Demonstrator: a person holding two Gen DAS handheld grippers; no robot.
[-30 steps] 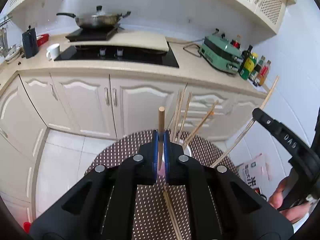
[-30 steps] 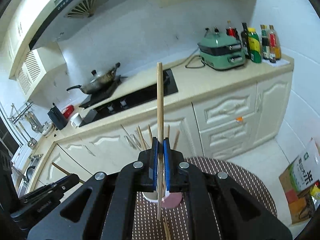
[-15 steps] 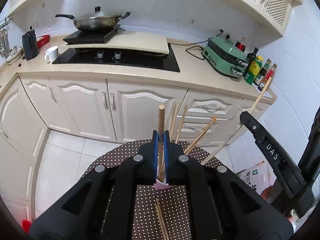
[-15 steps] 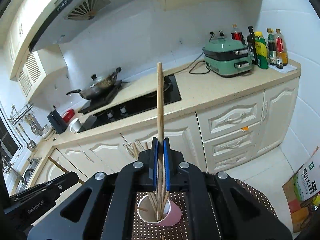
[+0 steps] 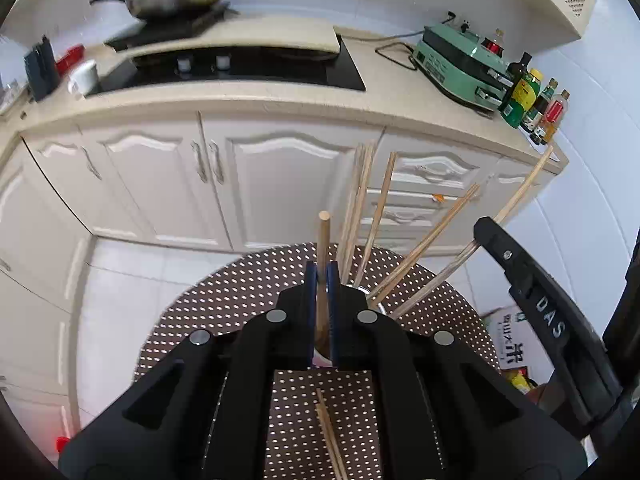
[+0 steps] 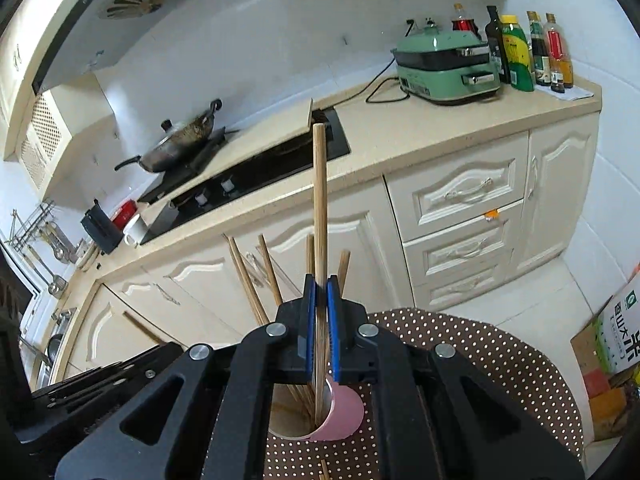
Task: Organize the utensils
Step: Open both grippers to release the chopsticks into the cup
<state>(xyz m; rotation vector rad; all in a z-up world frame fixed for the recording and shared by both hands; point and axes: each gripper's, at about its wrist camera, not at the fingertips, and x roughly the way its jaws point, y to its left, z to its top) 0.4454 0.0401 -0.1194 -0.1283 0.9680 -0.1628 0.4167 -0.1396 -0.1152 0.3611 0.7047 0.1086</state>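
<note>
My left gripper is shut on a wooden chopstick that stands upright over a pink cup, which is mostly hidden behind the jaws. Several chopsticks lean out of that cup to the right. My right gripper is shut on another long chopstick; its lower end reaches down into the pink cup, where several chopsticks stand. Two loose chopsticks lie on the dotted brown table below the left gripper. The right gripper's black body shows at the right of the left wrist view.
Behind the round table runs a kitchen counter with a black hob, a wok, a green cooker and several bottles. Cream cabinets stand below. A cardboard box sits on the floor at right.
Both grippers have come down toward the cup with their chopsticks. The right chopstick's lower end now sits deeper inside the cup, and the cup fills more of the right wrist view.
</note>
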